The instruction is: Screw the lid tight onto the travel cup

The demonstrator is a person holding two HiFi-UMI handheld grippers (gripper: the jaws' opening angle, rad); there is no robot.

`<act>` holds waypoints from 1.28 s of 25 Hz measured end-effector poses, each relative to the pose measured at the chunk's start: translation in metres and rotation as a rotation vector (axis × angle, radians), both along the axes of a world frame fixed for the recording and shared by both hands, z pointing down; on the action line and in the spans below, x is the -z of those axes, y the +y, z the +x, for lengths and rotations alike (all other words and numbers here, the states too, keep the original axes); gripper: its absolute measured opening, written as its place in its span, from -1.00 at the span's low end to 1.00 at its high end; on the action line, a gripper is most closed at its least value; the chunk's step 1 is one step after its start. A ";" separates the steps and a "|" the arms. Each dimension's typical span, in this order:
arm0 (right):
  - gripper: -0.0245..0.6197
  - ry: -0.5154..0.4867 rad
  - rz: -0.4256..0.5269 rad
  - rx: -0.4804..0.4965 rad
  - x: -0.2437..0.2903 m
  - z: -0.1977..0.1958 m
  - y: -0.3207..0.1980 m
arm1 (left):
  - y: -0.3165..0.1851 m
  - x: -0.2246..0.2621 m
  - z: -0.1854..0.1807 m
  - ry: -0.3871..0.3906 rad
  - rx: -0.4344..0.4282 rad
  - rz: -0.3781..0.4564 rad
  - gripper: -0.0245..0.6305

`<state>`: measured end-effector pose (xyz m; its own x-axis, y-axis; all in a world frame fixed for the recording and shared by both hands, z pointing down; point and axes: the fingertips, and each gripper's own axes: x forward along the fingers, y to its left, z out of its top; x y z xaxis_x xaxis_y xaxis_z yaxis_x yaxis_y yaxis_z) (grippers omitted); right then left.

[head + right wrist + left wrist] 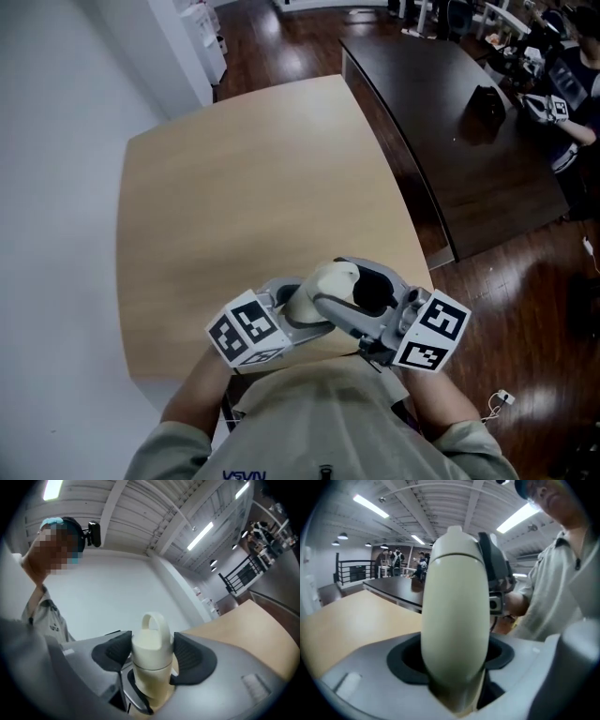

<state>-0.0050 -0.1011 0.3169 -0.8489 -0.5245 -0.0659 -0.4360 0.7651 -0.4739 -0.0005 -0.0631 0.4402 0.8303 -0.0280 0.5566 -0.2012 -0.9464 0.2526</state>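
Nearest, close against a grey shirt (328,422): both grippers held together over the table's near edge, off its surface. In the left gripper (454,667), jaws set wide and clamped on the body of the cream cup (454,611), lid end turned toward the other gripper. In the right gripper (152,654), jaws wide as well, dark pads (193,658) pressed on either side of the lid (151,643), with its loop (154,619) poking out past them. Lid seated on the cup's mouth, with a thin seam between the two. Below and beyond, a light wood table (244,187). Farther off, a dark desk (441,122) on a dark wood floor (281,47), with people (572,94) at its far end.
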 end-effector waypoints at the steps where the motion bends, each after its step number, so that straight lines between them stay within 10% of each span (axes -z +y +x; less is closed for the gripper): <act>1: -0.05 -0.001 -0.030 -0.052 -0.006 0.003 -0.006 | -0.008 -0.006 0.000 -0.031 0.060 0.027 0.05; 10: -0.05 0.006 -0.293 -0.368 -0.074 0.017 -0.042 | -0.048 -0.072 -0.013 -0.317 0.487 0.196 0.05; 20: -0.05 0.000 -0.358 -0.447 -0.095 0.018 -0.047 | -0.049 -0.089 -0.018 -0.369 0.535 0.200 0.05; 32: 0.04 -0.110 -0.094 -0.121 -0.026 0.011 -0.018 | -0.020 -0.028 0.004 0.066 0.274 -0.077 0.04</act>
<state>0.0058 -0.1193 0.3427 -0.7693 -0.6309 -0.1003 -0.4643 0.6600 -0.5907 0.0033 -0.0835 0.4686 0.8318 -0.2163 0.5112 -0.4280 -0.8364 0.3425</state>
